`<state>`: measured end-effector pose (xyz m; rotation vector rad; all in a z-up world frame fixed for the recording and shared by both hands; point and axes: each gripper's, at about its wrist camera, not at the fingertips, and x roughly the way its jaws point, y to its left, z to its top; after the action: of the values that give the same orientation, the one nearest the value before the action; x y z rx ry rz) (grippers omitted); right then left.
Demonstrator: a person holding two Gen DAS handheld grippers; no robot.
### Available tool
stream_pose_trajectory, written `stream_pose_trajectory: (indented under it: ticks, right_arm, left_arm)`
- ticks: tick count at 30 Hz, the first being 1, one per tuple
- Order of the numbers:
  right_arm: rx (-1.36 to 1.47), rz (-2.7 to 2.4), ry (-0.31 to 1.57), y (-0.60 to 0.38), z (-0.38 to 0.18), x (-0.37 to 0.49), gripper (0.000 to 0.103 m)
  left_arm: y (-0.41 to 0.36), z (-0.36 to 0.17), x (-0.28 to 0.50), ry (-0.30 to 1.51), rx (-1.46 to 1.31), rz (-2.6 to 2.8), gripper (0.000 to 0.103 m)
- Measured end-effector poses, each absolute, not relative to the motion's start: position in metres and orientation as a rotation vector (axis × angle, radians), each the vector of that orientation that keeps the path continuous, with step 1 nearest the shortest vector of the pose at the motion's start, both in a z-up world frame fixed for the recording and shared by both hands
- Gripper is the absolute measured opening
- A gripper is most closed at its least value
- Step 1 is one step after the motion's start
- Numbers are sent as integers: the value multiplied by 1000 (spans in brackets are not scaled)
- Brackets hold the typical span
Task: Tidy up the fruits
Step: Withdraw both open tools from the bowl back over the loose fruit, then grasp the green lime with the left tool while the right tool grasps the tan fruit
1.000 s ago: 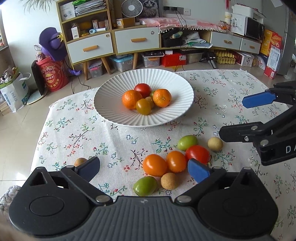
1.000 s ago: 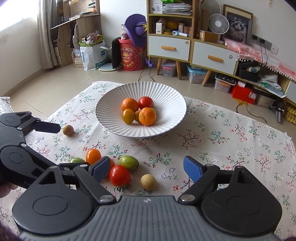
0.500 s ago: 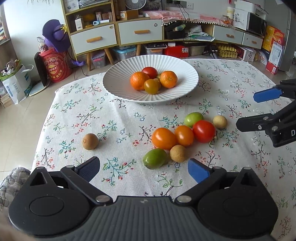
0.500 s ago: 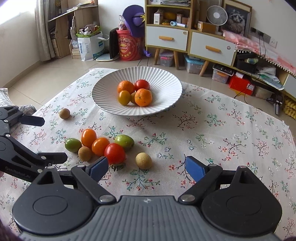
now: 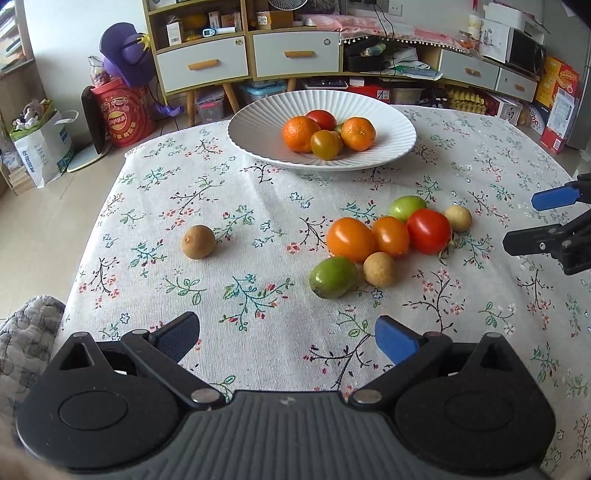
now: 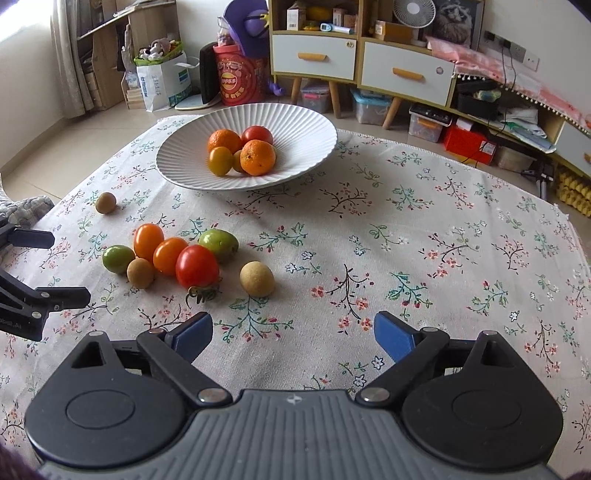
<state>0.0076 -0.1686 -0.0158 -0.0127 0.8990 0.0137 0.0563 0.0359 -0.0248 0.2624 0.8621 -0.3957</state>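
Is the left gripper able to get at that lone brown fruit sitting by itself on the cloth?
Probably yes. The brown fruit lies alone on bare tablecloth ahead of the left gripper, whose jaws stand open and empty.

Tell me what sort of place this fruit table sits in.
Most likely a lived-in home living room: a floral tablecloth covers the table, a wooden drawer cabinet with a small fan stands behind, and storage boxes and bags crowd the tiled floor.

A white plate (image 5: 400,146) of fruit stands beyond loose tomatoes (image 5: 428,230) on floral cloth (image 5: 258,206).
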Motion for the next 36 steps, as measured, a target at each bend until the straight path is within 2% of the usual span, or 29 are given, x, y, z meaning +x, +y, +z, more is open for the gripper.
stream_pose_trajectory:
  ticks: [30, 34, 36]
  right_arm:
    - [5, -33, 860, -174, -45, 6, 98]
    - [8, -30, 849, -172, -44, 10, 97]
    - [9, -28, 845, -170, -44, 12, 96]
  left_arm:
    - [26, -49, 48, 762, 236, -420, 101]
    - [24, -48, 49, 754, 228, -433, 95]
    - [23, -47, 50, 752, 220, -439, 86]
